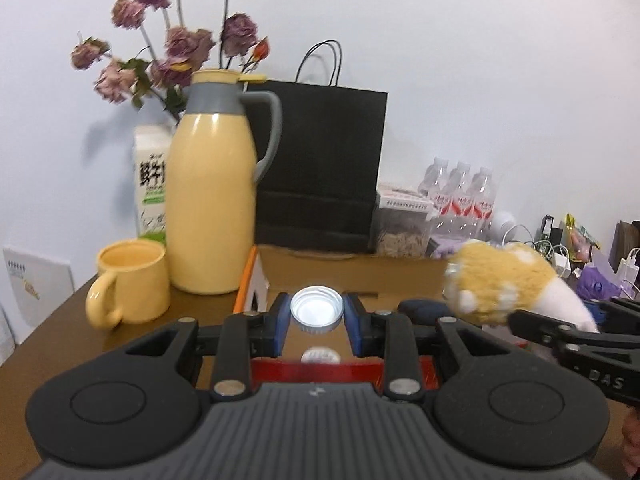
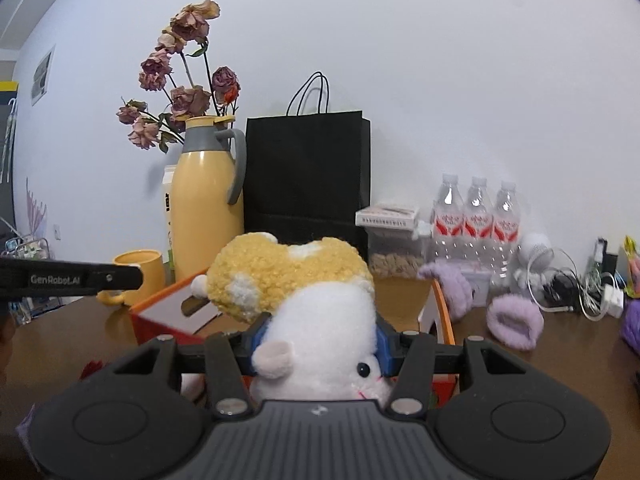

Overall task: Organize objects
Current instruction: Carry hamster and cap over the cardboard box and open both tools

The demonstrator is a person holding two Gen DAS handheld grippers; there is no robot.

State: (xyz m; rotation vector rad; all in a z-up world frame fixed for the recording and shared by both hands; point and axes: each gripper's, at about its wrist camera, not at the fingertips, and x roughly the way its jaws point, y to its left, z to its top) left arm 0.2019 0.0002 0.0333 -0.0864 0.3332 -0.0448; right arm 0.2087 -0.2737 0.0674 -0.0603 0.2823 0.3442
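The left tool [image 1: 317, 314] is clamped on a round white cap [image 1: 317, 311], its blue pads pressing the rim from both sides, held above an open orange-edged cardboard box [image 1: 256, 280]. A second small round cap [image 1: 320, 356] lies lower down, below the held one. The right tool [image 2: 320, 344] grips a yellow-and-white plush toy [image 2: 316, 312] around its white body, yellow end pointing away, also raised over the box [image 2: 168, 308].

Beyond the box on the brown tabletop [image 1: 52, 320] stand a yellow mug [image 1: 130, 282] and a tall yellow thermos jug [image 1: 212, 200] with a grey handle, close together; a milk carton [image 1: 151, 184] and dried roses [image 1: 176, 44] are behind them. A black paper bag [image 1: 320, 168] stands against the wall straight ahead, with a clear container of grain [image 2: 394, 256] and three water bottles [image 2: 478, 220] to its right. Lilac fuzzy slippers [image 2: 516, 320] and tangled chargers and cables [image 2: 568, 288] crowd the right side
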